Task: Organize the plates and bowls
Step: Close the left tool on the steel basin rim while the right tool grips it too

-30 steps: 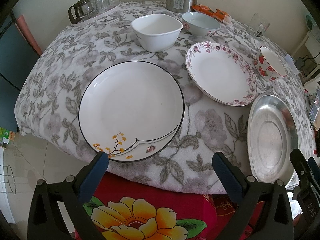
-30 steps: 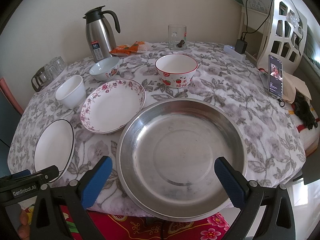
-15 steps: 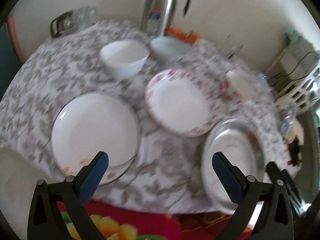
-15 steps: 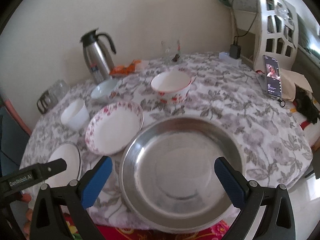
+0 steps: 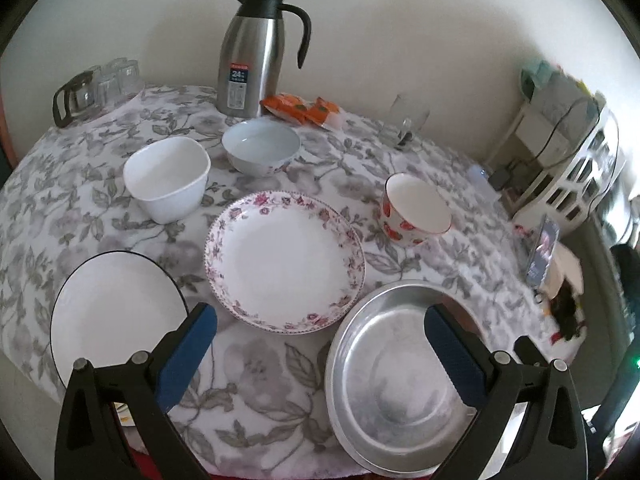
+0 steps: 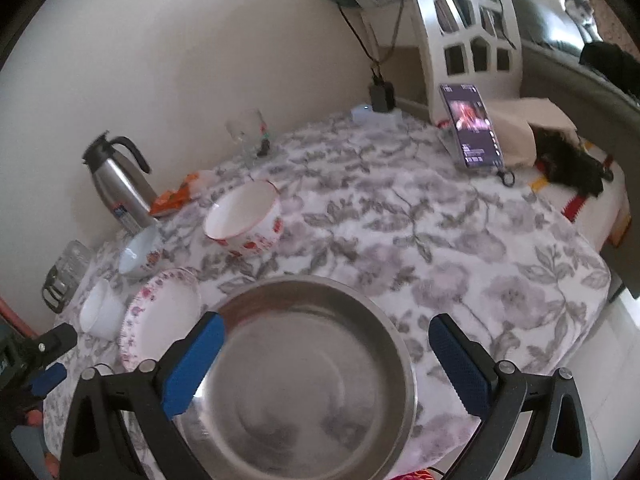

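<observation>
Blue-padded left tongs and right tongs hover spread above plates.

Three plates, three bowls, unstacked

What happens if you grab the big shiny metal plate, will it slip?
Probably a bit slippery: the metal plate looks smooth and polished, and the hand-held gripper pads would only catch its thin rim. It likely stays stiff and won't break like the flowered plate might. Resting flat on the soft tablecloth, it should slide rather than roll.
</observation>
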Motion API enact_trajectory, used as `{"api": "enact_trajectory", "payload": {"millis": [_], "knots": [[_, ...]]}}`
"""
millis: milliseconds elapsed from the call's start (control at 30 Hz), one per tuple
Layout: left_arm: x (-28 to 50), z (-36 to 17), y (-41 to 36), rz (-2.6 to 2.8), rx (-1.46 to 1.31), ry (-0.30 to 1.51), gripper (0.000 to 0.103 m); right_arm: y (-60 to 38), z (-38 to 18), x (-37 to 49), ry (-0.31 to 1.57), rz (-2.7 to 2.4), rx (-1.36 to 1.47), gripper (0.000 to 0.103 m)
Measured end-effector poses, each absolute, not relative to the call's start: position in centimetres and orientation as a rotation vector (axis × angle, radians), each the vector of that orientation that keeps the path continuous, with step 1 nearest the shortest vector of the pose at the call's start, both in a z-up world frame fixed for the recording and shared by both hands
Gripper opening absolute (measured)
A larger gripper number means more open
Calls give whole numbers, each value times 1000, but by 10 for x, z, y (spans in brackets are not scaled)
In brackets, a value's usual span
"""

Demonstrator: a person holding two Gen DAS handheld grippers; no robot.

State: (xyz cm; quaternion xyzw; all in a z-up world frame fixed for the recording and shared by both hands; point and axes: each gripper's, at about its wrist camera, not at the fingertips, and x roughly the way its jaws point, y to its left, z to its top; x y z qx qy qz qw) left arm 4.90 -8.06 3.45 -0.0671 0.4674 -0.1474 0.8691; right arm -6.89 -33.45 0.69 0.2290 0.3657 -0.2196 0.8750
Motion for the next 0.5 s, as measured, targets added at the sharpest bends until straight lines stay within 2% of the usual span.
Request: {"api": "enact_trajectory", "payload": {"millis": [300, 467, 500], "knots": [[45, 4, -92, -285, -44, 1031, 103, -348, -5, -68, 793, -459, 513, 103], [49, -21, -90, -274, -66, 1138, 103, -359, -18, -69, 827, -451, 582, 103], [51, -28, -90, -270, -69, 1170, 103, -362, -24, -68, 850, -444, 606, 100]]}}
